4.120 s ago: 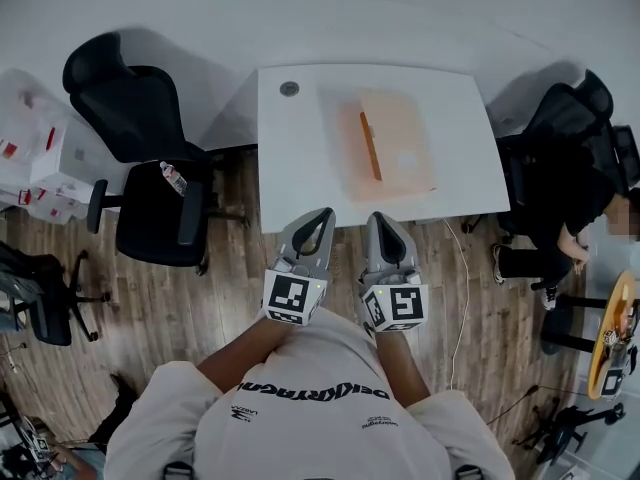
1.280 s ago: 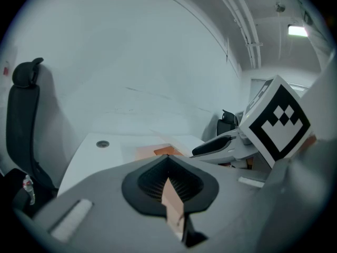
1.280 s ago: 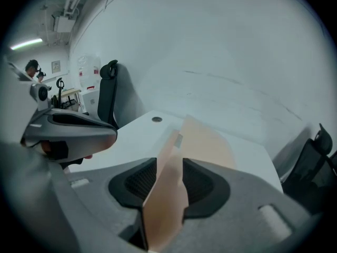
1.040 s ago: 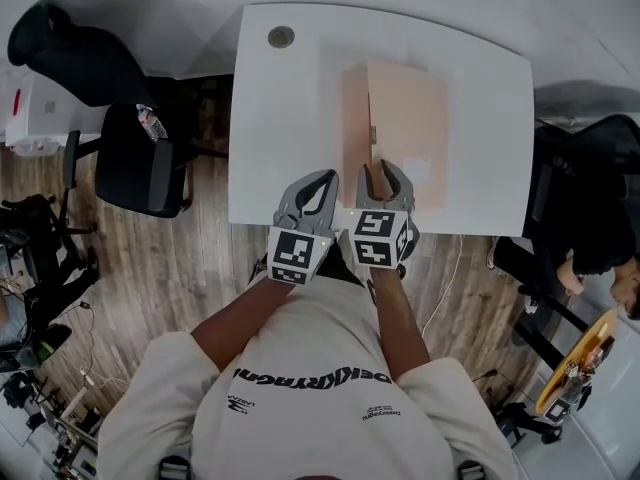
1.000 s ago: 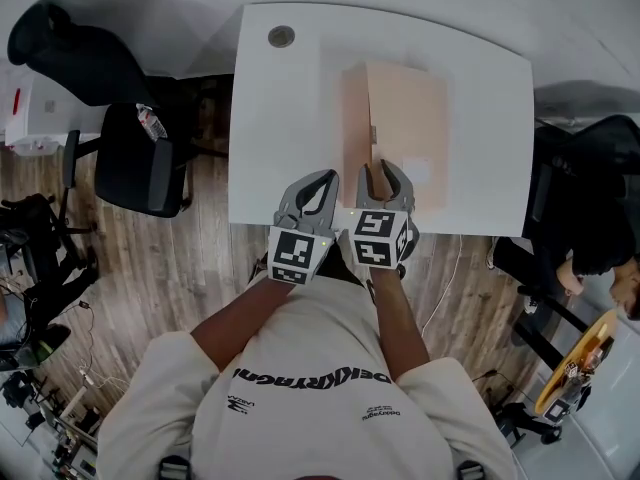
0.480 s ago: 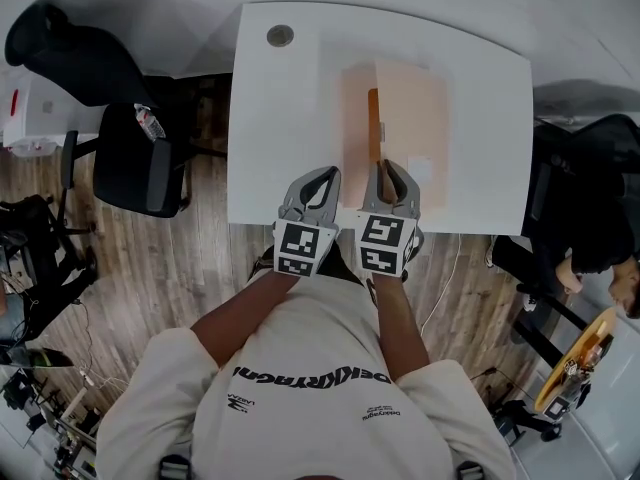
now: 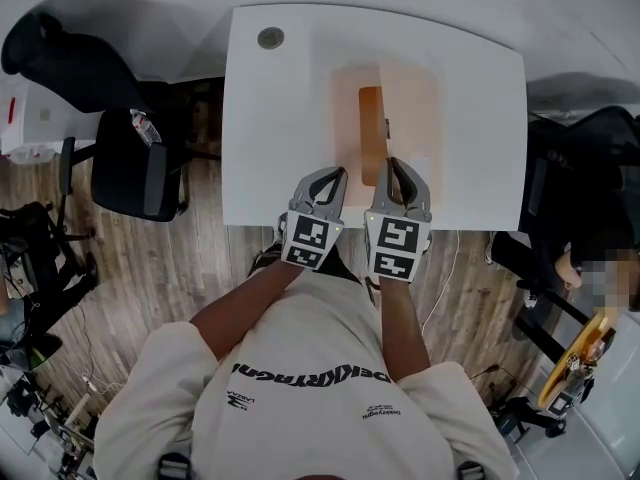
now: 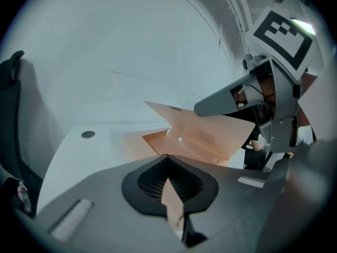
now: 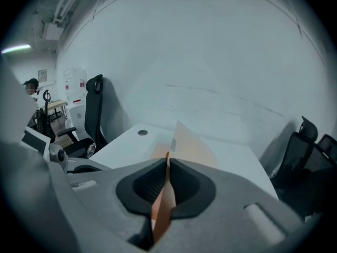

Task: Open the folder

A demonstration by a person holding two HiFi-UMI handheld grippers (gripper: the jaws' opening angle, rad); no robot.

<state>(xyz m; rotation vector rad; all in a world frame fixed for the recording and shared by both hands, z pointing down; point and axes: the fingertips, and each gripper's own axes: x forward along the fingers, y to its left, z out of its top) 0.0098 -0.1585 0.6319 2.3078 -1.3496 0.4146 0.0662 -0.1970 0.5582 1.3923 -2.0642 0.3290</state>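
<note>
A translucent peach folder (image 7: 412, 108) lies on the white table (image 7: 280, 118). Its top cover (image 7: 370, 138) stands lifted on edge, and a small round fastener (image 8: 180, 139) shows on it. My right gripper (image 7: 392, 165) has just been closing and is shut on the cover's near edge, with the sheet pinched between its pads (image 9: 167, 157). My left gripper (image 7: 337, 173) is at the folder's near left corner. Its jaws meet at the tip (image 8: 167, 157), and a peach sliver of the folder's lower sheet (image 8: 174, 204) shows between the pads. The right gripper (image 8: 202, 108) shows in the left gripper view, holding the cover up.
A round cable grommet (image 7: 270, 38) sits at the table's far left. Black office chairs stand to the left (image 7: 135, 168) and right (image 7: 590, 158) of the table. A bottle (image 7: 143, 128) lies on the left chair. A seated person (image 7: 575, 258) is at the right.
The right gripper has risen with the cover, which now stands further off the folder. The left gripper has sunk and shifted right toward the folder's near left corner.
</note>
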